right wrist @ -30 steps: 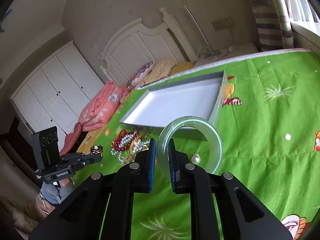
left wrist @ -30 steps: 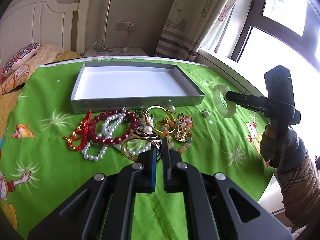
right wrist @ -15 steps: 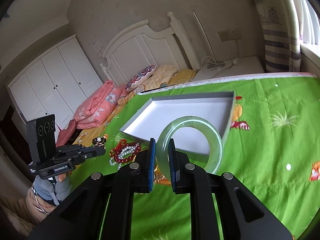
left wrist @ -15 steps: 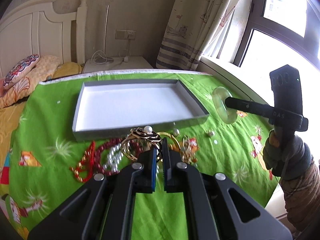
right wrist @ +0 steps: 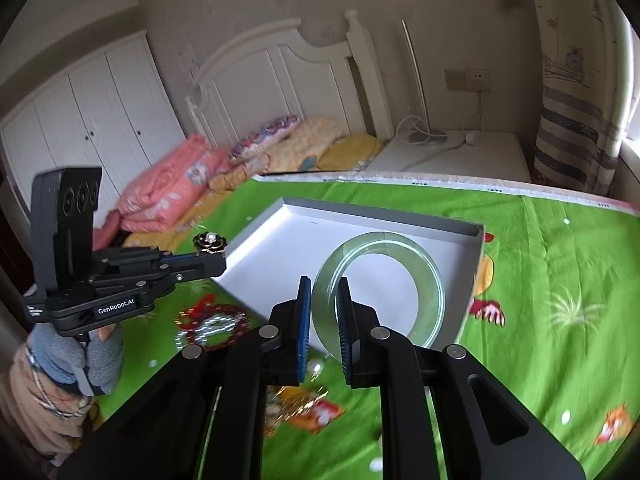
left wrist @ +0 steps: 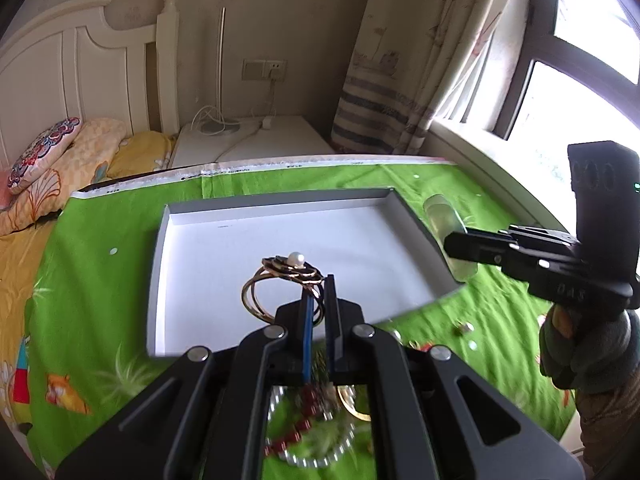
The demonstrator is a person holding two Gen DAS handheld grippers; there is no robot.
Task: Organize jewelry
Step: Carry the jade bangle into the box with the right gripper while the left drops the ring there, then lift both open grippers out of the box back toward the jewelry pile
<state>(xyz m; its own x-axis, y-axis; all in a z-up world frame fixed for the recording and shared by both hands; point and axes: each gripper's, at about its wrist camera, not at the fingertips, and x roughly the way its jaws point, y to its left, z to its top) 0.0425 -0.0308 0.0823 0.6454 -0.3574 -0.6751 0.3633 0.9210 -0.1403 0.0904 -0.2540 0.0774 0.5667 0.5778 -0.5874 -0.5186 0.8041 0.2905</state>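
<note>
Jewelry update: we've now got both pieces lifted off the green cartoon-print cloth [left wrist: 100, 280] on the table and carried over the shallow grey tray with the white floor [left wrist: 160, 264]. A second ago the gold wire bangle with the pearl flower [left wrist: 280, 280] was still down in the pile; now our left gripper [left wrist: 316, 300] has it pinched tight and hanging over the tray's near half. The right gripper [right wrist: 323, 308] is clamped on the rim of the pale green translucent jade-like bangle [right wrist: 400, 248], which has swung in from the side to sit above the tray's right end.

So we reckon both are about ready to be set down inside. The rest of the heap, red beads and white pearl strands [right wrist: 212, 326], stays on the cloth just in front of the tray.

Readable writing: "GenRobot.AI" on the left gripper's side [right wrist: 116, 304], and something like "DAS" on the right one [left wrist: 568, 290].
</note>
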